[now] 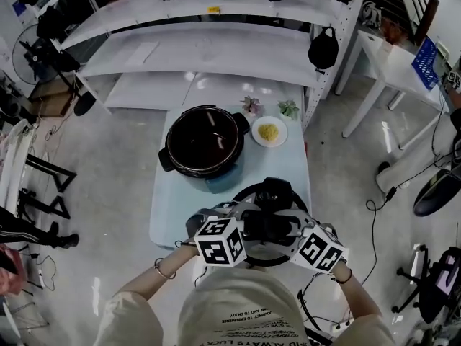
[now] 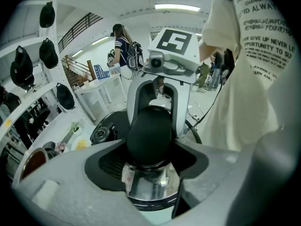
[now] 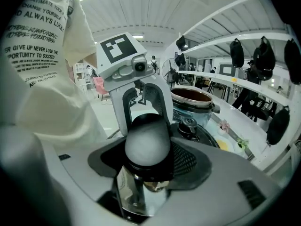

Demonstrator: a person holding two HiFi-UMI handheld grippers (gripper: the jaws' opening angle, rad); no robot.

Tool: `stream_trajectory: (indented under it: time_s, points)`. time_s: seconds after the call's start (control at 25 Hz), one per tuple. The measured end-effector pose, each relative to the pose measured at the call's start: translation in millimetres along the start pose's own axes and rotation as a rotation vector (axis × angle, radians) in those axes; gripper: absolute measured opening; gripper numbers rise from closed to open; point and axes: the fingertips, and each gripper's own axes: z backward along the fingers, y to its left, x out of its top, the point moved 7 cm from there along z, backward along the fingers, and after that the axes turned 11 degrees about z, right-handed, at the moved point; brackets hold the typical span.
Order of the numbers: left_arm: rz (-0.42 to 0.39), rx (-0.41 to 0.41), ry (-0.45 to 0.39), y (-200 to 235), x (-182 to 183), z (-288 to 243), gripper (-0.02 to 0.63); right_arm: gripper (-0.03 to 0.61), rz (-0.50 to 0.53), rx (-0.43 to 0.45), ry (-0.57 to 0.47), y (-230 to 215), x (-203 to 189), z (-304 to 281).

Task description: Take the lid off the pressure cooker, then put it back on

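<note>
Lid (image 1: 270, 192) held clear, on the near side of the open pressure cooker (image 1: 205, 144).
Left tool (image 1: 248, 226) and right tool (image 1: 292, 226) both clamp its handle (image 2: 149, 133); keep it level and centre it over the cooker before lowering.

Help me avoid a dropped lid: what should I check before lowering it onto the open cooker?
1. Left tongs clamped on the lid: ok.
2. Right tongs clamped on the lid: ok.
3. Cooker mouth open, nothing across its rim: ok.
4. Plate standing apart from the cooker: ok.
5. Lid turned the right way for locking: cannot tell.
</note>
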Motion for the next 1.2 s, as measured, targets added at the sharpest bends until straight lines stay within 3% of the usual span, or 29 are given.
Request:
stream_trajectory:
  time_s: [0.52, 0.88, 1.2]
  points:
    - [-0.078, 0.030, -0.024, 29.6, 13.5, 66.0, 0.290, 0.276, 0.047, -0.069, -0.001, -29.4, 67.7, 5.3]
    - [-0.133, 0.017, -0.026, 72.4, -5.5, 105.7, 0.290, 0.276, 0.030, -0.117, -0.001, -58.9, 108.8, -26.0]
    - [-0.129, 0.017, -0.038, 98.0, -31.4, 135.5, 0.289, 0.276, 0.040, -0.101, -0.007, -75.7, 138.8, -58.0]
